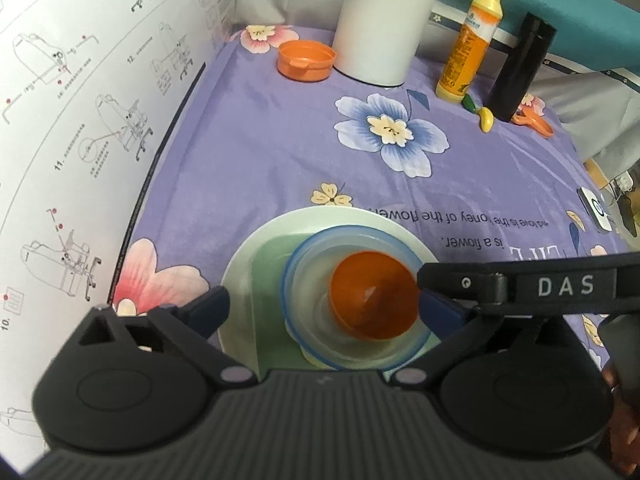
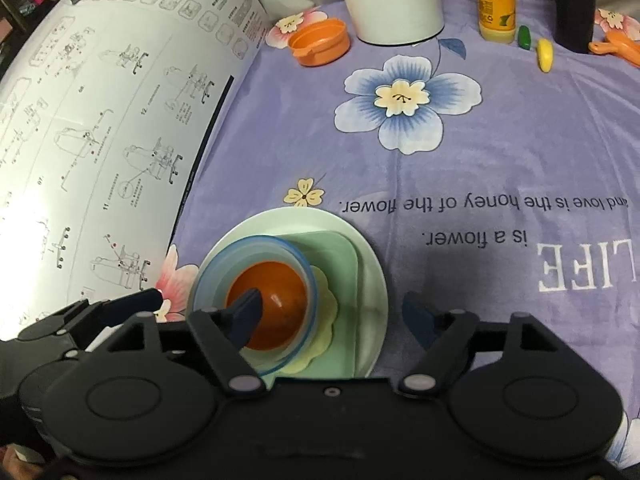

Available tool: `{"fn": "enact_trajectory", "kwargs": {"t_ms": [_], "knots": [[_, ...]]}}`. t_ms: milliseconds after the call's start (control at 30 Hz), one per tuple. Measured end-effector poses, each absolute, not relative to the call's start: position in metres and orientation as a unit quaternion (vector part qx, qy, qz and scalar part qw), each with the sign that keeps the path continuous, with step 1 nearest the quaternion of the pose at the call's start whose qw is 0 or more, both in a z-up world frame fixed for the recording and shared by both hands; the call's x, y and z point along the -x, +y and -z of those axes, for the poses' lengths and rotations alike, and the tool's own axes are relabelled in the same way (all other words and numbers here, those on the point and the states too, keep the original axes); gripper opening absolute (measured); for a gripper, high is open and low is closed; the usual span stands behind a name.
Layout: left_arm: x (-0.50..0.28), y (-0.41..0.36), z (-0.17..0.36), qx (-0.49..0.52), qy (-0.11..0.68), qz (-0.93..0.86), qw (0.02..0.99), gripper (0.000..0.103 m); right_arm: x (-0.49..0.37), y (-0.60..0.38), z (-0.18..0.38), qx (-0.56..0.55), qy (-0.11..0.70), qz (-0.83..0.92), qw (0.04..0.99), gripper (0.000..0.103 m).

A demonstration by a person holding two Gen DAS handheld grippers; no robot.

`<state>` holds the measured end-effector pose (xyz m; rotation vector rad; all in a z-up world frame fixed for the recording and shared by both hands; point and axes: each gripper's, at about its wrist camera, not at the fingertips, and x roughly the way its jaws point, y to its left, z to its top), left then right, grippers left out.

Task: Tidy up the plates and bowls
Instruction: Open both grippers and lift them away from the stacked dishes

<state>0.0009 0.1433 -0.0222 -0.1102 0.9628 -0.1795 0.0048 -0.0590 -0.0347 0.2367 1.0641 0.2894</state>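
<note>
A stack stands on the purple flowered cloth: a pale green round plate [image 1: 244, 252] [image 2: 372, 276], a green square plate [image 1: 272, 280] [image 2: 344, 256], a cream flower-shaped dish [image 2: 324, 320], a clear blue-rimmed bowl [image 1: 312, 300] [image 2: 224, 264] and a small orange bowl [image 1: 372, 296] [image 2: 280, 300] inside it. My left gripper [image 1: 324, 308] is open, its jaws either side of the stack. My right gripper [image 2: 332, 316] is open; its left finger [image 2: 248, 308] hangs over the orange bowl. The right gripper's arm [image 1: 520, 286] crosses the left wrist view.
A white instruction sheet [image 1: 80, 120] stands as a wall on the left. At the back are an orange lid [image 1: 306, 60], a white jug [image 1: 384, 20], a yellow bottle [image 1: 468, 44], a black bottle [image 1: 520, 68], small toy vegetables [image 1: 486, 118] and an orange utensil [image 1: 536, 122].
</note>
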Motion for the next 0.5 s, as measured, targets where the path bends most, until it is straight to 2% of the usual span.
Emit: {"fn": "enact_trajectory", "kwargs": {"t_ms": [133,500], "knots": [[0.009,0.144,0.017,0.053,0.455,0.087,0.885,0.103,0.005,-0.071,0.027,-0.122,0.49,-0.142,0.851,0.103],[0.054,0.136,0.016,0.032,0.435,0.12,0.892,0.103,0.042,-0.092,0.015,-0.089,0.467,-0.149,0.867,0.103]]}}
